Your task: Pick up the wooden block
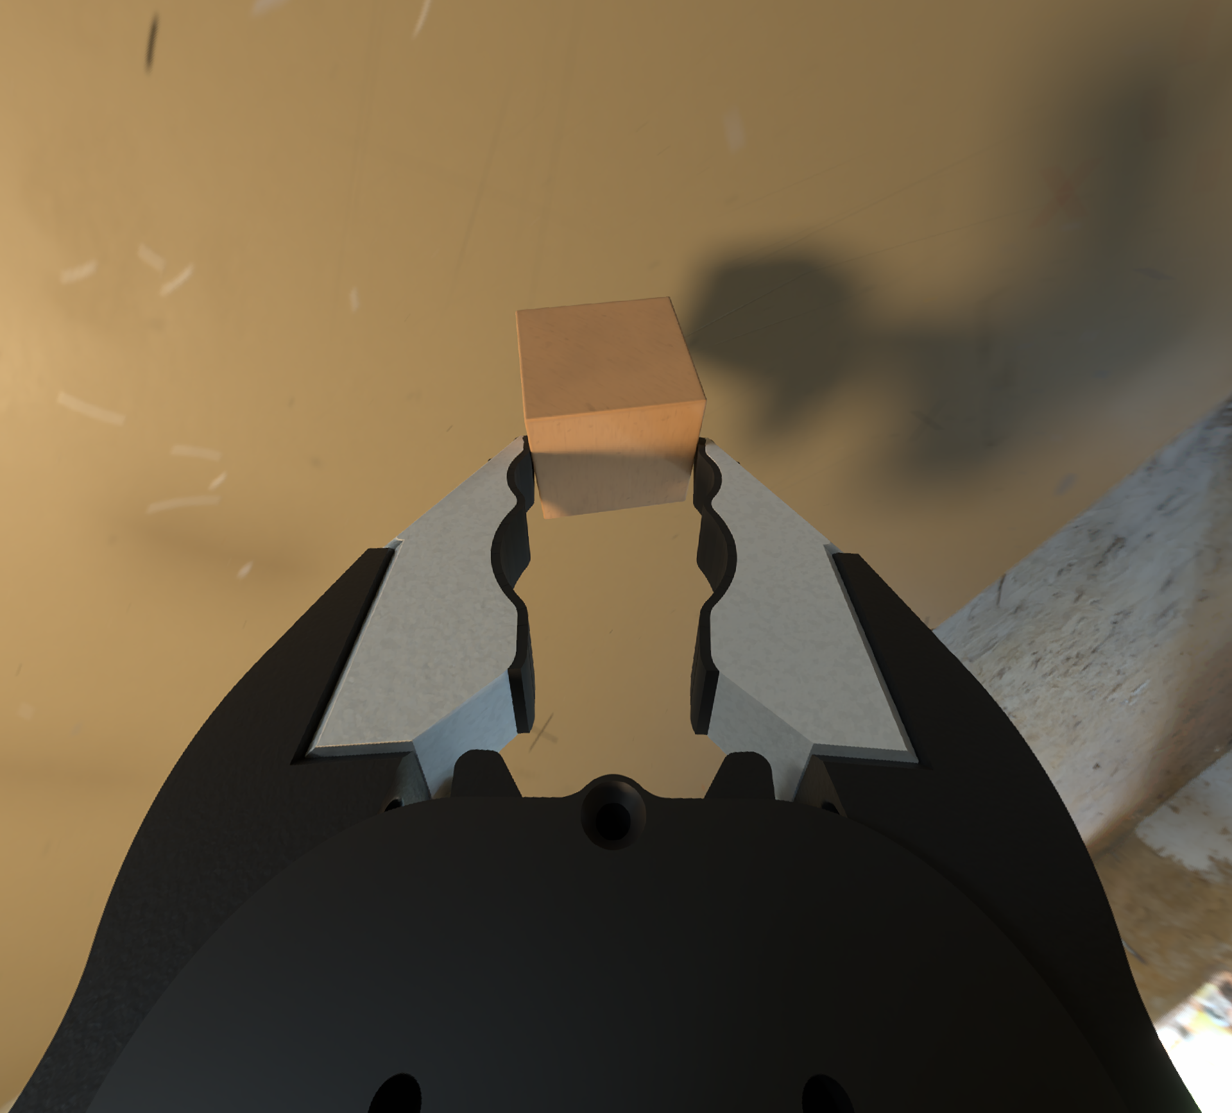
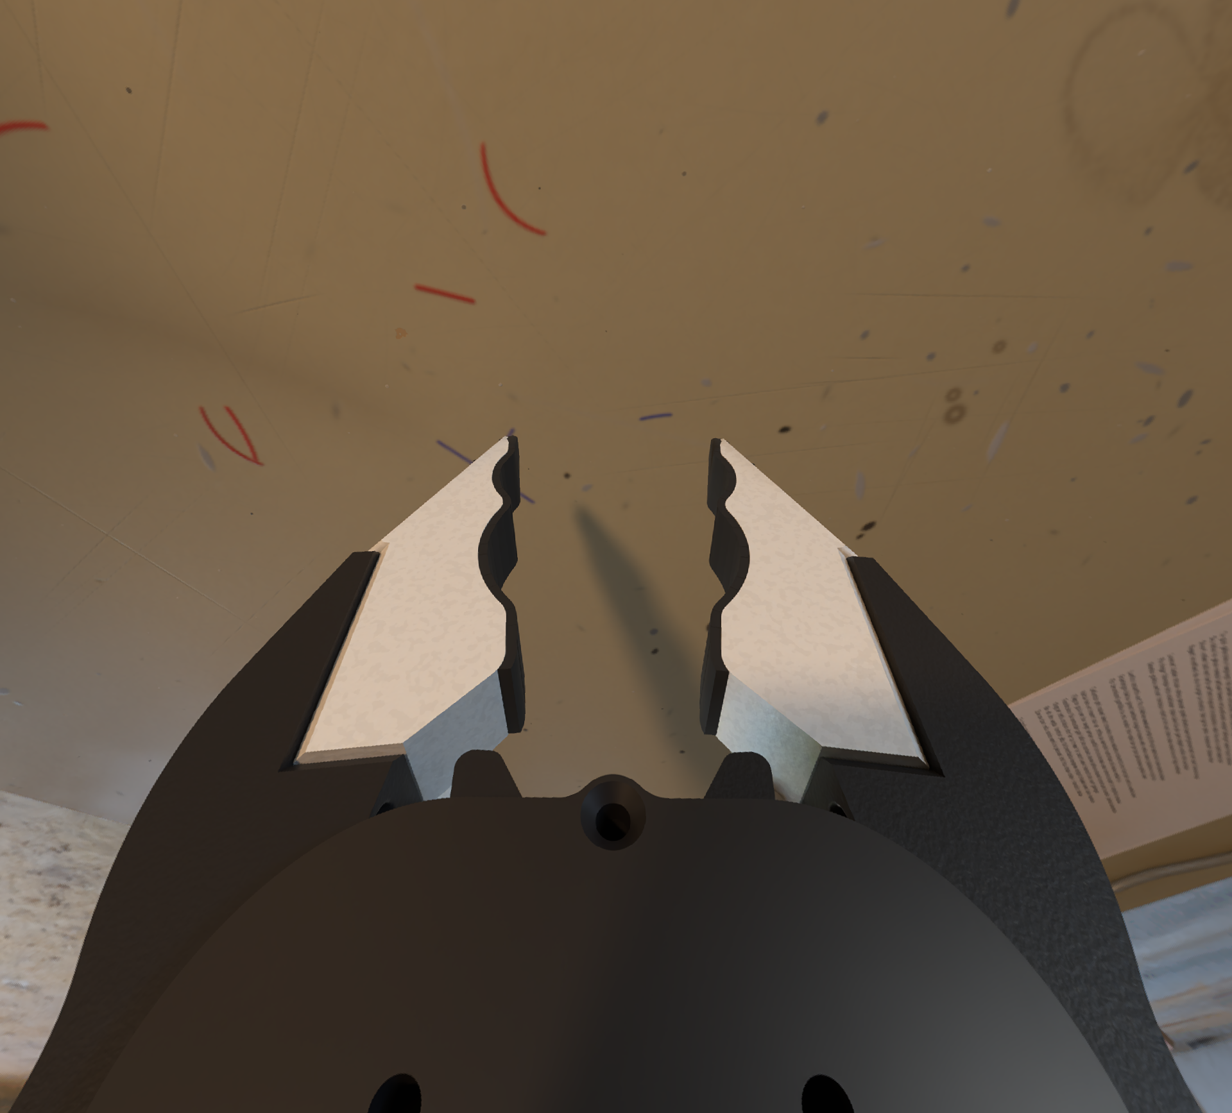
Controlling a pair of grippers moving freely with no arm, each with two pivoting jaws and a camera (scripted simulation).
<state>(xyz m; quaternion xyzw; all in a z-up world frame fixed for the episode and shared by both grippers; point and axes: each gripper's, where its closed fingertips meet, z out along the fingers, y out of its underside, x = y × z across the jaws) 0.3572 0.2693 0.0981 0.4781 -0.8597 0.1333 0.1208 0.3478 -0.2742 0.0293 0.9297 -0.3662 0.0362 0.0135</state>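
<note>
The wooden block (image 1: 610,374) is a pale tan cube in the middle of the left wrist view. My left gripper (image 1: 612,454) is shut on it: both fingertips (image 1: 523,454) press the block's lower side faces, and most of the block sticks out past the tips. Its shadow (image 1: 767,294) falls on the tan table (image 1: 267,148) off to the right, apart from the block, so the block hangs above the surface. My right gripper (image 2: 613,448) is open and empty over the table (image 2: 733,148). The block does not show in the right wrist view.
A pale, rough beam (image 1: 1100,614) crosses the lower right of the left wrist view. In the right wrist view a printed sheet (image 2: 1133,734) lies at the lower right and a rough pale surface (image 2: 40,881) at the lower left. Red strokes (image 2: 507,194) mark the table.
</note>
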